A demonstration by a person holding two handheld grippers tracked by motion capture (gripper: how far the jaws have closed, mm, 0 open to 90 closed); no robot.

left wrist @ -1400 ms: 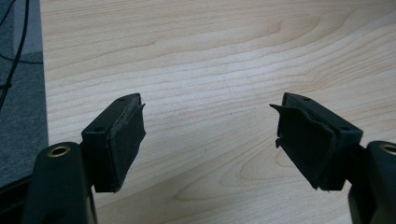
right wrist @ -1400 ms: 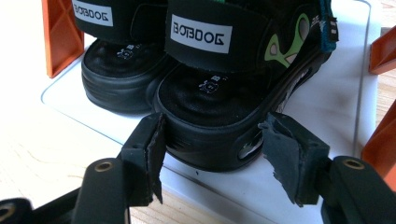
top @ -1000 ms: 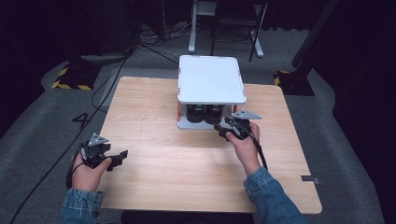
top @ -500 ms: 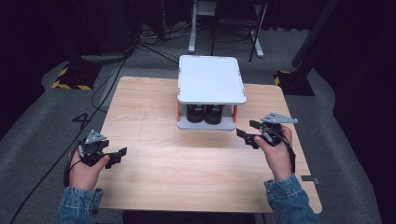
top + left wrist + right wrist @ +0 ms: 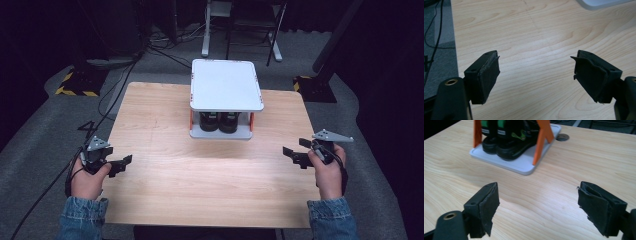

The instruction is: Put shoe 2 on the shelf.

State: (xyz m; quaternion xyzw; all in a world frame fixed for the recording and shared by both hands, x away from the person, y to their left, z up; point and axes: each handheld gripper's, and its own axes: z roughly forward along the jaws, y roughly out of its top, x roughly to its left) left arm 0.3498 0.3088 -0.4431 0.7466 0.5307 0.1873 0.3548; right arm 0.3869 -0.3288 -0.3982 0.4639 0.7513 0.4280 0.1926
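Right tool drawn back from the rack, shoes left in place
The right tool has pulled away from the white two-tier rack towards the counter's right edge, its jaws just opened wide with nothing between them; the pair of black shoes sits on the rack's lower shelf, so the placing looks done. The left tool, well left of the rack, rests low, jaws apart and empty
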